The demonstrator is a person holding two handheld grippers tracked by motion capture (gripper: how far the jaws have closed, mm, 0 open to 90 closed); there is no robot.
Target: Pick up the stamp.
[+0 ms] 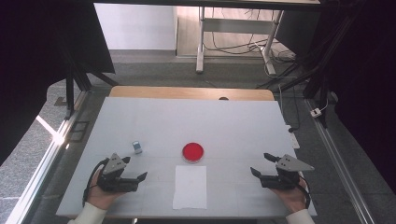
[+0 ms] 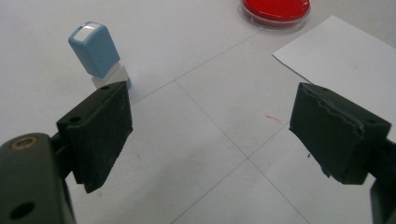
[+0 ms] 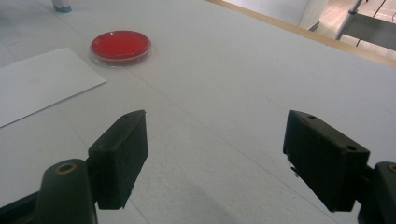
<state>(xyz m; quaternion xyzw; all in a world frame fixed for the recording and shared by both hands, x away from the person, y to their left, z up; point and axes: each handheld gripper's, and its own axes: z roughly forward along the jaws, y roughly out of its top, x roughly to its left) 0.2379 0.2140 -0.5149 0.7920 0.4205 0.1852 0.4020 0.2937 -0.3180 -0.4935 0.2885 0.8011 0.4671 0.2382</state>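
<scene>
While overhead it looks tiny, left tool [image 2: 210, 135] view shows stamp [image 2: 99, 53] upright.

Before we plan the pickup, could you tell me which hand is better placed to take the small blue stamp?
Probably the left. The left tool is open and close to the small blue stamp, which stands just beyond its jaws; the right tool is across the table, past the white paper sheet.

No readable text, perhaps for blur, even on the blue stamp [image 2: 98, 51].

Stamp [image 1: 137, 147] left of dish [image 1: 193, 152]; paper [image 1: 190, 186] before dish.
</scene>
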